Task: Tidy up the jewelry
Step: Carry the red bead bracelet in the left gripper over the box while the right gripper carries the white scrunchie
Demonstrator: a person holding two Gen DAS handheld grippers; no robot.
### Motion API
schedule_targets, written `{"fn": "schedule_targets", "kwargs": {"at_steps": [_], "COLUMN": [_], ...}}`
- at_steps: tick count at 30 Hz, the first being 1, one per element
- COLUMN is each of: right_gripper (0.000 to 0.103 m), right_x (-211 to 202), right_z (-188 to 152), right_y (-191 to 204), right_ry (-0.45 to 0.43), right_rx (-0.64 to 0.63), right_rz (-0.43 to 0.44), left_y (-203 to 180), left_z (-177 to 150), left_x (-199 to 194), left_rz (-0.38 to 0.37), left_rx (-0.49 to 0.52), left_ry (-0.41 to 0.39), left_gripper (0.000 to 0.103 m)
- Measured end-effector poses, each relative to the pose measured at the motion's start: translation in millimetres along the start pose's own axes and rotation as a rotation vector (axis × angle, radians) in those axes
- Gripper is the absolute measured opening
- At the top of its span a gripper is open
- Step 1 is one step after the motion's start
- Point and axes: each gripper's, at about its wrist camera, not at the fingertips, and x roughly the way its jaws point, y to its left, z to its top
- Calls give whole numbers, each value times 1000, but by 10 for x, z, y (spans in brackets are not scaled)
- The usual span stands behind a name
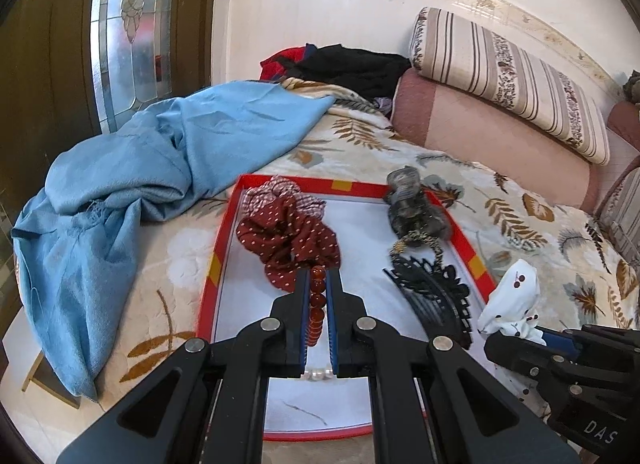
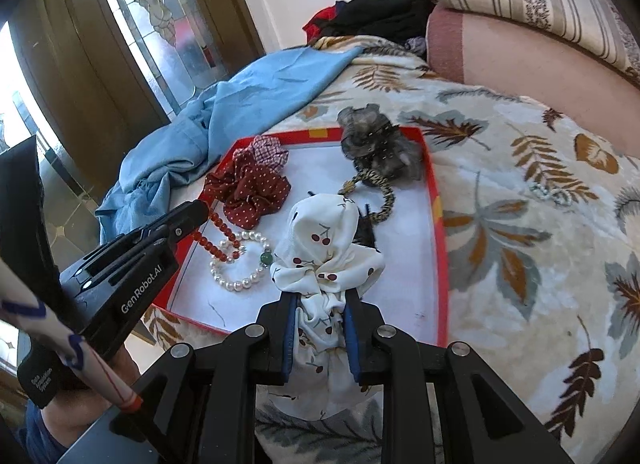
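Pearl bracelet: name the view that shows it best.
Right wrist view: the pearl bracelet lies whole in the red tray. The left wrist view shows only a few pearls behind the left gripper.

Glossy red beads (image 1: 316, 306), matt cloth scrunchie (image 2: 326, 252), smooth cardboard tray (image 2: 438, 240).

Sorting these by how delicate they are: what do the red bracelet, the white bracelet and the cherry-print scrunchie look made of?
Red bracelet: translucent glossy beads, glass or resin by the look; it glows amber in the left tongs.
White bracelet: round pearly beads with soft sheen, real or imitation unclear, plus one green bead.
Cherry-print scrunchie: thin gathered woven fabric, matte, creased, in the right tongs.
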Motion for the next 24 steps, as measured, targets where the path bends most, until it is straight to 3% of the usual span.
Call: {"fn": "schedule_targets", "kwargs": {"at_steps": [11, 24], "right_gripper": [24, 25], "right_x": [389, 663], "right_z": [92, 366], "right_y": [-20, -64], "right_ry": [47, 18], "right_rx": [8, -15], "right_rz": [-22, -85], "left_y": [89, 135], "left_z": [-50, -66], "left_x": [191, 380], "left_rz": [18, 28], "left_rx": [-11, -29], "left_ry": [33, 60], "left_gripper": [7, 7]}}
